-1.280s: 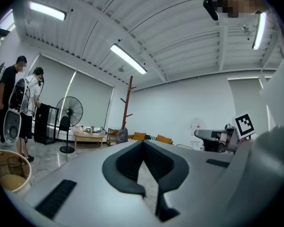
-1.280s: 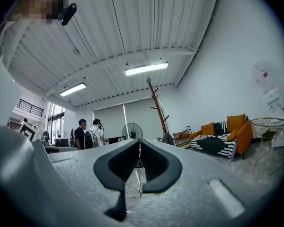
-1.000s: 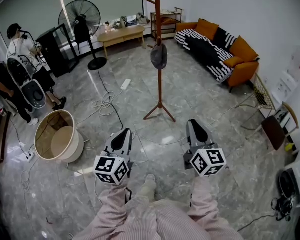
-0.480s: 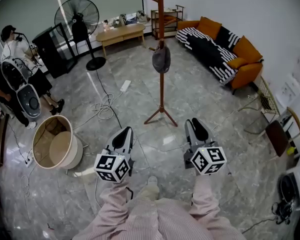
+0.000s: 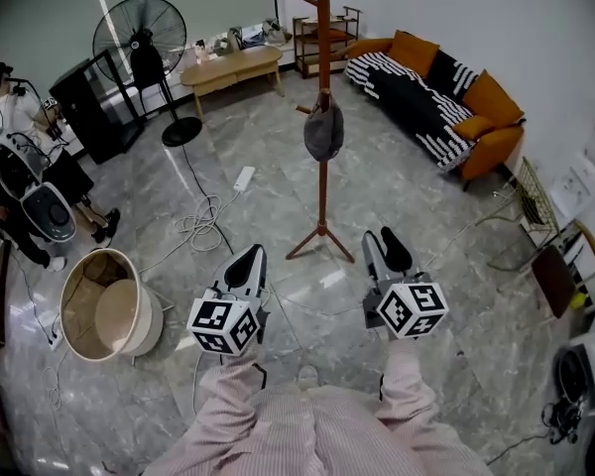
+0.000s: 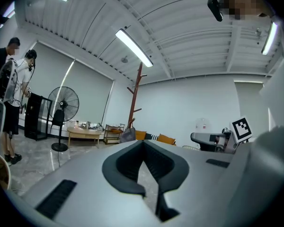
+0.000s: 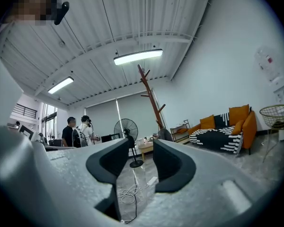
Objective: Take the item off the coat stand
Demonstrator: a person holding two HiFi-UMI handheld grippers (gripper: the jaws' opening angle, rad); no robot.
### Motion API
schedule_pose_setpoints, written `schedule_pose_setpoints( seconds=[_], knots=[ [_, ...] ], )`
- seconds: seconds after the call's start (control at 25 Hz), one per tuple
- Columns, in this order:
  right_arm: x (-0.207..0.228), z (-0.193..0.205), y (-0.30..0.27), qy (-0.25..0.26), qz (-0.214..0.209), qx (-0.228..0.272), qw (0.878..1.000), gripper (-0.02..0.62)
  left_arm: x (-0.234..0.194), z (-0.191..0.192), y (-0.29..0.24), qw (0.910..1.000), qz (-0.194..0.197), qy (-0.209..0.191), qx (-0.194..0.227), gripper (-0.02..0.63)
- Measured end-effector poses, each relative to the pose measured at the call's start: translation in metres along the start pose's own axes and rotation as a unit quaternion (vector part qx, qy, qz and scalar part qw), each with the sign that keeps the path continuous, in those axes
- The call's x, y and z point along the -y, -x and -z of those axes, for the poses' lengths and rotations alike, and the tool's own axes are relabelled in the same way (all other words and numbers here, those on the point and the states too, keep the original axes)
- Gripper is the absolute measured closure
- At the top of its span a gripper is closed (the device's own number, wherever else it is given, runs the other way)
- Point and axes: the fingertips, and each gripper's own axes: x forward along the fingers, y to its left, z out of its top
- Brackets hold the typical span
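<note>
A tall brown wooden coat stand rises from the marble floor straight ahead. A grey cap hangs from one of its pegs, about halfway up. Both grippers are held low in front of me, well short of the stand and touching nothing. My left gripper is shut, its dark pads meeting at the tips. My right gripper has its jaws opening, with nothing between them. The left gripper view shows the stand and cap far off. In the right gripper view, the stand and cap are also distant.
A pedestal fan and low wooden table stand at the back left. An orange sofa lines the right wall. A round drum sits near left, with cables on the floor. People stand far left.
I have stepped closer to the coat stand, so it and the cap look nearer. The right gripper's jaws have spread apart. The left gripper stays shut.
</note>
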Motion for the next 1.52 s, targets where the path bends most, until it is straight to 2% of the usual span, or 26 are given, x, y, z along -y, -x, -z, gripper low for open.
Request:
schedule_pose_setpoints(
  seconds=[0.52, 0.76, 1.0, 1.52],
  knots=[
    [0.022, 0.012, -0.077, -0.008, 0.013, -0.014, 1.000, 0.411, -0.045, 0.009, -0.064, 0.9995, 0.009, 0.017, -0.024, 0.604],
    [0.046, 0.019, -0.121, -0.012, 0.017, -0.026, 0.999, 0.399, -0.066, 0.011, -0.103, 0.9992, 0.004, 0.027, -0.030, 0.604],
    [0.067, 0.014, -0.181, -0.014, 0.012, -0.031, 0.999, 0.397, -0.094, 0.003, -0.153, 0.9991, -0.005, 0.030, -0.029, 0.604],
    [0.117, 0.019, -0.284, -0.036, -0.015, -0.069, 0.997, 0.397, -0.122, -0.012, -0.257, 0.9993, -0.006, 0.024, -0.029, 0.604]
  ],
)
